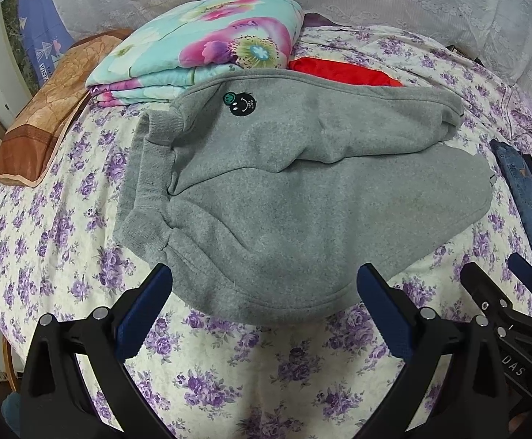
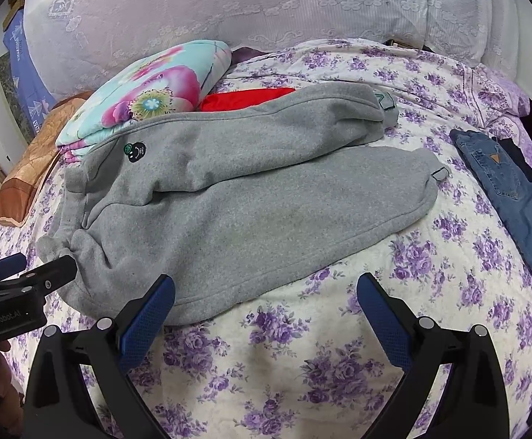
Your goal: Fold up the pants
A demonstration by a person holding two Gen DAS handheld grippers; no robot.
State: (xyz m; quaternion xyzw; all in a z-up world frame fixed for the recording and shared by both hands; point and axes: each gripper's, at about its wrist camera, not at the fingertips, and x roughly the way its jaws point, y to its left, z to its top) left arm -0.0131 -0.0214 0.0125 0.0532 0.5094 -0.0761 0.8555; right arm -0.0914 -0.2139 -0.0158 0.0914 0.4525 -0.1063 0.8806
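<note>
Grey pants (image 1: 284,197) — seemingly just beyond tools (image 1: 264,285).

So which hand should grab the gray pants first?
Probably the left hand-held gripper: it hangs open right at the gray pants near their waistband end. The right hand-held gripper, also open, faces mostly bedspread.

floral bed (image 1: 266,366), grey pants (image 1: 284,190) (jeans (image 2: 500,175) beside)

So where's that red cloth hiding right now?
The red cloth lies at the far side of the bed, tucked behind the grey pants and just right of the folded floral quilt; both views show it.
</note>
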